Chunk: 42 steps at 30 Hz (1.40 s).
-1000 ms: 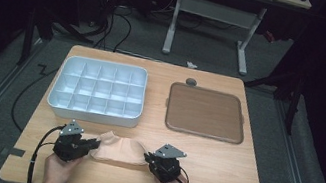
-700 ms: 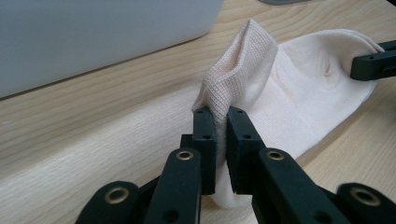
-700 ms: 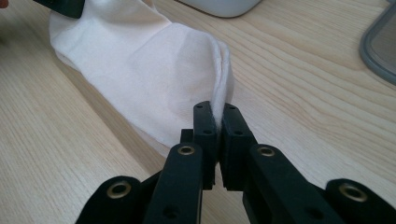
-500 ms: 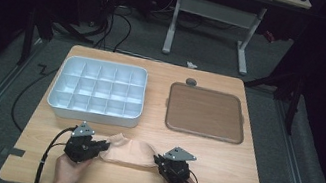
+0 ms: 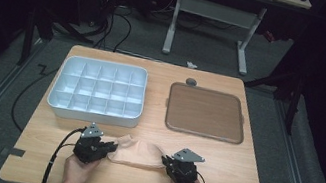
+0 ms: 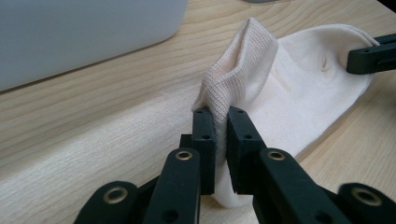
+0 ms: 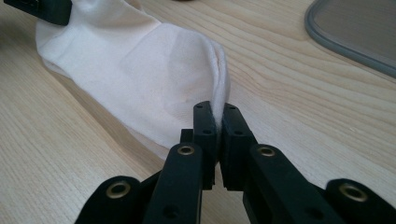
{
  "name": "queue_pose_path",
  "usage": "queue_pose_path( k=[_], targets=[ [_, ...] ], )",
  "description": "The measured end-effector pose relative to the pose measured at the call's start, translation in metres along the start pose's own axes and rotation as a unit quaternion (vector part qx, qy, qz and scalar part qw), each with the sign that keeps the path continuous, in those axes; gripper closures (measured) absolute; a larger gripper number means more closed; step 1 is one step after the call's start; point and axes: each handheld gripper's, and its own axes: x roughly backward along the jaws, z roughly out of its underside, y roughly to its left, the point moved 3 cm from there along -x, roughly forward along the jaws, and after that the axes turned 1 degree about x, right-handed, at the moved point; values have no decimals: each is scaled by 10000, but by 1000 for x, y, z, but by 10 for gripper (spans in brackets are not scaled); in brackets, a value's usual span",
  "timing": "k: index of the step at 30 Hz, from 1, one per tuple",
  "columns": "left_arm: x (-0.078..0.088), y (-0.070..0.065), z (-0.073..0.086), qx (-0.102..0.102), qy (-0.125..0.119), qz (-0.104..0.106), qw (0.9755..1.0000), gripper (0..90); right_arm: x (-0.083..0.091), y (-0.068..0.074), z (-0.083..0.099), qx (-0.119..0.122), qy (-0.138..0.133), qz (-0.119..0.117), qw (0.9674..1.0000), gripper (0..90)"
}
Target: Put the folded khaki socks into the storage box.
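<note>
A cream sock (image 5: pixel 137 152) lies stretched across the front of the wooden table (image 5: pixel 239 166), between my two grippers. My left gripper (image 5: pixel 109 150) is shut on the ribbed cuff end of the sock (image 6: pixel 243 70), the fabric pinched between its jaws (image 6: pixel 221 119). At the other end, my right gripper (image 5: pixel 165 162) is shut on the sock's toe edge (image 7: pixel 154 79), with the seam squeezed between its pads (image 7: pixel 218 116). The far gripper's black jaw shows at the edge of each gripper view. A hand holds each gripper from the table's front edge.
A white tray (image 5: pixel 94 112) with several compartments stands at the back left, its wall close behind the sock. A brown flat tray (image 5: pixel 205 112) lies at the back right, with a small grey knob (image 5: pixel 191 82) behind it. Bare wood lies to the right.
Both grippers have moved a little to the right along the table's front, taking the sock with them. Both grips are unchanged.
</note>
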Motion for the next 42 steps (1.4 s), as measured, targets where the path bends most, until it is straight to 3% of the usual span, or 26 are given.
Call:
queue_pose_path(
  k=[4, 10, 19, 23, 28, 33, 37, 42],
  targets=[
    [-5, -3, 0, -59, 34, -18, 10000, 829, 1, -4, 4, -18, 75, 52, 10000, 863],
    [-12, -4, 2, -206, 72, -225, 9995, 802, -3, -8, 5, 20, 185, 136, 9997, 860],
    [-13, 1, 2, -246, 78, -459, 9986, 575, -6, -12, 8, -31, 215, 172, 9996, 757],
    [-13, 2, 2, -242, 50, -512, 9984, 510, -5, -13, 9, -73, 165, 229, 9996, 676],
    [-12, 3, 2, -195, 68, -542, 9983, 458, 5, -12, 2, -142, -153, 207, 9996, 641],
    [-9, 3, -1, -121, -13, -480, 9988, 450, 13, -5, -9, -146, -413, 35, 9990, 710],
    [-8, 6, -3, 67, -77, -398, 9992, 459, 9, 9, -16, 38, -375, -173, 9991, 783],
    [-10, 8, -3, 110, -17, -344, 9993, 495, -7, 30, -21, 150, -294, -450, 9984, 828]
  ],
)
